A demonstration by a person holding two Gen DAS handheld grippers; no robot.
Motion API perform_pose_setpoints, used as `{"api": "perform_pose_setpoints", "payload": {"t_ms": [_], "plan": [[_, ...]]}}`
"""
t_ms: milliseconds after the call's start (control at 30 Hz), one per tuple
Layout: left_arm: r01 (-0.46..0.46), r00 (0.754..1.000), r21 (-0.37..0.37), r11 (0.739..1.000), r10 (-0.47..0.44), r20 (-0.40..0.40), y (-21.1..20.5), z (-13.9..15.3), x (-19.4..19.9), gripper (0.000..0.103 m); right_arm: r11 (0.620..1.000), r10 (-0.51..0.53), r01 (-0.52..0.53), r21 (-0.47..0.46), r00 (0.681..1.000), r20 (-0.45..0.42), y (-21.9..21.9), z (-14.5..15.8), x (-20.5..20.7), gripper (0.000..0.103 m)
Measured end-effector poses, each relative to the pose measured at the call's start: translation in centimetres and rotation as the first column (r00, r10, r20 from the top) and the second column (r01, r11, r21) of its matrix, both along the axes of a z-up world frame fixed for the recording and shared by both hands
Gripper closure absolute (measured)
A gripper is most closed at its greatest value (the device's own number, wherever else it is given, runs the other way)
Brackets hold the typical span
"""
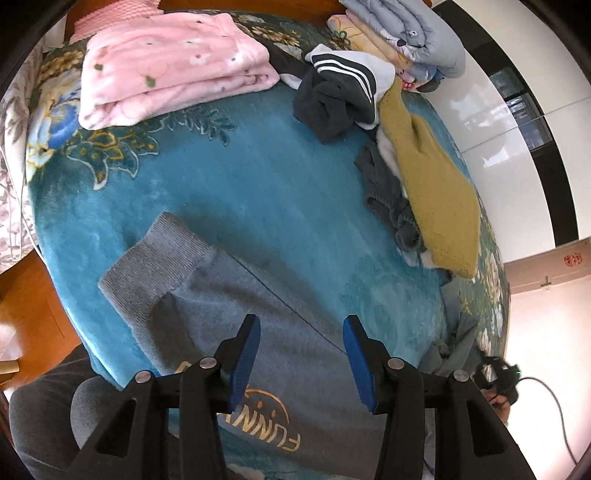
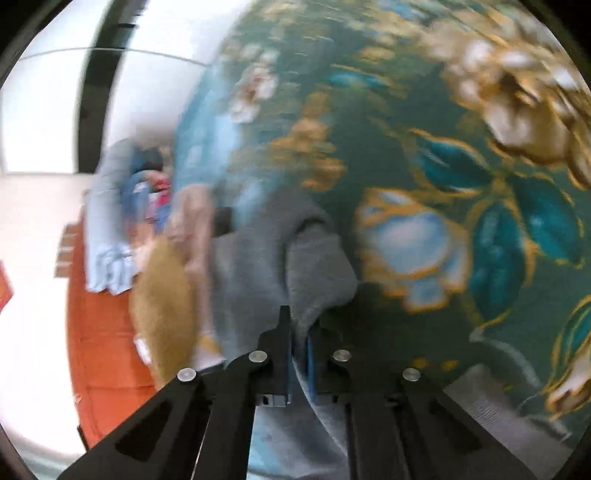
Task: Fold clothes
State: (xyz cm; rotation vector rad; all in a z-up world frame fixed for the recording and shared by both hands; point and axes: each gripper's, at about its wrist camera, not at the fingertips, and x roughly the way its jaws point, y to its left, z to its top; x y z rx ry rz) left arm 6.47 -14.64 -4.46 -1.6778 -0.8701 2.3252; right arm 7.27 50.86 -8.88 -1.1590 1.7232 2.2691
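Observation:
A grey sweatshirt [image 1: 229,295] with gold lettering lies spread on the teal floral blanket [image 1: 258,177], its ribbed hem pointing up left. My left gripper [image 1: 301,332] is open and empty, hovering just above the sweatshirt. In the blurred right wrist view, my right gripper [image 2: 299,332] is shut on a bunched fold of the grey sweatshirt [image 2: 295,266], held over the blanket [image 2: 406,155].
A folded pink blanket [image 1: 170,70] lies at the back left. A dark striped garment [image 1: 340,96], a mustard knit [image 1: 432,192] and a dark grey garment [image 1: 388,199] are heaped at the right. Folded bedding [image 1: 406,33] sits at the back right. Wooden floor [image 1: 33,295] shows at the left.

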Motion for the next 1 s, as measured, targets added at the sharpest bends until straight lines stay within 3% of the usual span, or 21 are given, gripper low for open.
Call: {"api": "perform_pose_setpoints", "payload": {"t_ms": [133,267,333,400,467,533,633,767,867,1000], "plan": [[-0.003,1.0,0.008,1.0,0.003,-0.006,-0.4,0.0,0.0,0.053,0.994,-0.093,0.103,0.046,0.981,-0.17,2.3,6.2,2.2,0.098],[0.026,1.0,0.008,1.0,-0.026,-0.001,-0.1,-0.4,0.1,0.053,0.929,-0.109,0.212,0.303,0.939,-0.325,2.6,15.9,4.7,0.098],[0.037,0.999,0.015,0.999,-0.037,0.011,0.0,-0.8,0.1,0.053,0.882,-0.038,0.206,0.423,0.927,-0.372,0.5,19.7,4.3,0.098],[0.037,0.999,0.019,0.999,-0.037,0.015,-0.1,-0.9,0.3,0.053,0.832,0.116,0.099,0.546,0.931,-0.345,-4.5,20.3,2.5,0.098],[0.027,1.0,0.022,0.999,-0.027,0.012,-0.5,-0.8,0.5,0.053,0.752,0.277,-0.022,0.659,0.917,-0.286,-10.1,20.3,0.5,0.098],[0.018,1.0,0.025,1.0,-0.018,0.009,-0.9,-0.7,0.7,0.053,0.643,0.426,-0.135,0.754,0.881,-0.205,-15.6,20.3,-1.5,0.097],[0.003,1.0,0.029,1.0,-0.004,0.005,-1.4,-0.5,1.0,0.053,0.508,0.615,-0.441,0.74,0.787,0.046,-25.3,12.6,-3.6,0.097],[-0.001,1.0,0.032,0.999,0.0,0.005,-2.0,-0.5,1.3,0.053,0.402,0.7,-0.693,0.599,0.654,0.286,-32.4,2.0,-3.1,0.097],[0.003,1.0,0.035,0.999,-0.003,0.01,-2.1,-0.8,1.3,0.052,0.409,0.686,-0.745,0.526,0.632,0.361,-33.3,-1.8,-2.4,0.096],[0.014,0.999,0.054,0.998,-0.016,0.031,-1.9,-1.7,1.2,0.053,0.457,0.677,-0.741,0.492,0.649,0.347,-31.6,-1.1,-1.9,0.089]]}}
